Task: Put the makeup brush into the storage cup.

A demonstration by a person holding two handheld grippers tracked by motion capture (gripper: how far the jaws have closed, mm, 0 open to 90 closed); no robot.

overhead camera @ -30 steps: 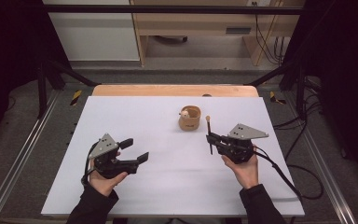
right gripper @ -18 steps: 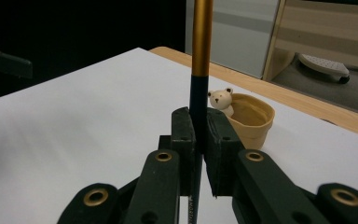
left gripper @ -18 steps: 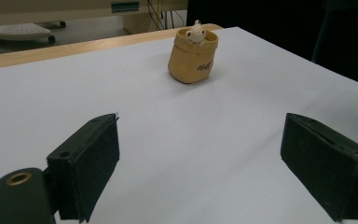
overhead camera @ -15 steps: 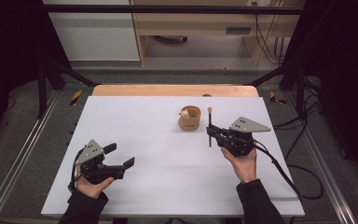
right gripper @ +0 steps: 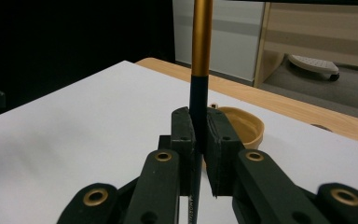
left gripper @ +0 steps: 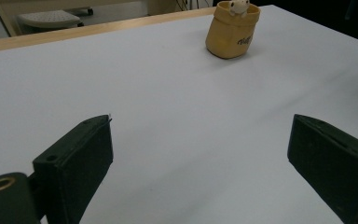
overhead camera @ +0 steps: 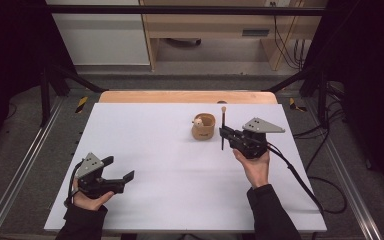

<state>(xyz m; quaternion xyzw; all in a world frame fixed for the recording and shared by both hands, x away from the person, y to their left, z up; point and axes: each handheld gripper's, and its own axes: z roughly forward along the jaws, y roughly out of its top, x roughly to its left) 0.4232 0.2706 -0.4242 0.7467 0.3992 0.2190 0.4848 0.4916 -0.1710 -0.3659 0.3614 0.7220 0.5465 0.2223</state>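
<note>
Pencil (overhead camera: 223, 127) stands upright, clamped in right hand-held gripper (overhead camera: 226, 134).

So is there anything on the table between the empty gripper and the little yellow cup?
Nothing: the white table is bare between the open left gripper and the yellow cup, seen in the left gripper view.

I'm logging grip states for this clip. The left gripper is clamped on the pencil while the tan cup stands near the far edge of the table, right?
Not quite: the right gripper is the one clamped on the pencil, as the right gripper view shows. The left gripper is open with nothing between its jaws. The tan cup does stand near the far edge.
</note>
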